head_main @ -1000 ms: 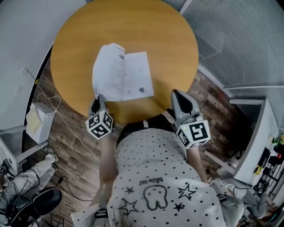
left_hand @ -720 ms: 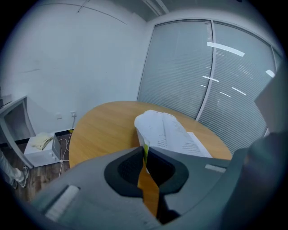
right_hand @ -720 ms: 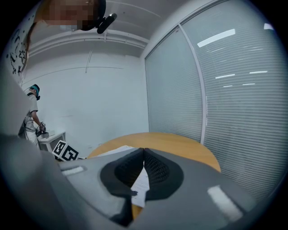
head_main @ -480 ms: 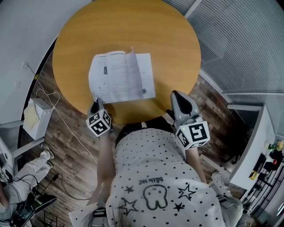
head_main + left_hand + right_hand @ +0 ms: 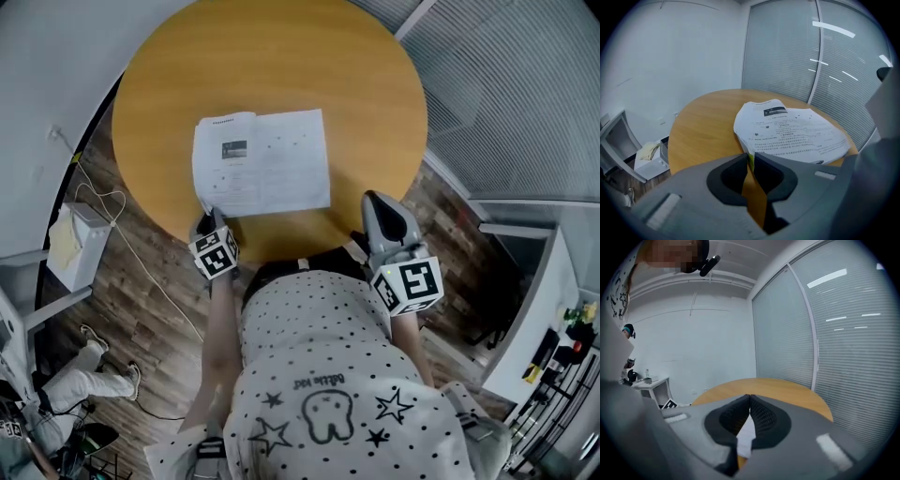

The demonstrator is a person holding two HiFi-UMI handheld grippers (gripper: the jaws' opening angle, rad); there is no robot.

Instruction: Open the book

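Observation:
The book (image 5: pixel 262 161) lies open and flat on the round wooden table (image 5: pixel 272 56), its printed white pages facing up. My left gripper (image 5: pixel 208 217) sits at the book's near left corner, pointing down at it. In the left gripper view its jaws (image 5: pixel 749 157) are opening, a narrow gap between them, with the thin corner of the book (image 5: pixel 792 131) in that gap. My right gripper (image 5: pixel 375 202) hovers at the table's near edge, right of the book and apart from it. Its tips (image 5: pixel 750 397) meet, shut on nothing.
A white box (image 5: pixel 73 246) and a loose cable lie on the wooden floor left of the table. Glass walls with blinds (image 5: pixel 525 84) run along the right. Another person's legs (image 5: pixel 84 375) show at the lower left.
The page that stood curled up over the book's left half has swung over and come down flat. My left gripper has sunk toward the table with it. The right gripper has kept still.

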